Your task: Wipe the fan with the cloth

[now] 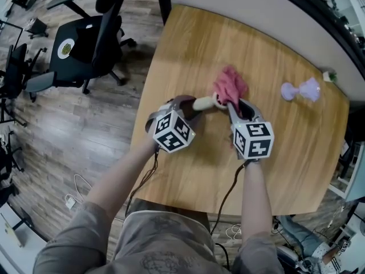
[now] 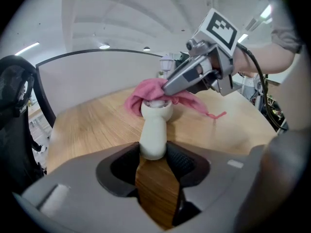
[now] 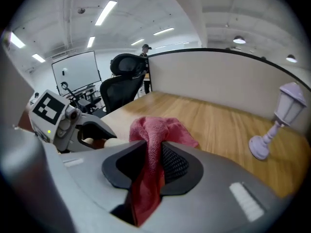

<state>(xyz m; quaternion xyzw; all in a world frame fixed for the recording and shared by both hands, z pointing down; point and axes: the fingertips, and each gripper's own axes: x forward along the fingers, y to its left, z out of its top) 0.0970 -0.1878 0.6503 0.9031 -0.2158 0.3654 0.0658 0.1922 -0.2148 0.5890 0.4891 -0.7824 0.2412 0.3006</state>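
Currently wiping: left claw (image 2: 153,155) clamps the handheld fan (image 2: 154,125) by its handle, mid table (image 1: 188,44); right claw (image 3: 154,164) pinches the pink cloth (image 3: 163,127) over its head, at the handle's 2 o'clock. Next we'd rub around the head.

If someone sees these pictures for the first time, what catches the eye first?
The pink cloth at the middle of the table, pinched in the right gripper and draped over the head of a cream fan. The left gripper clamps the fan's handle. A small purple lantern stands apart at the table's right.
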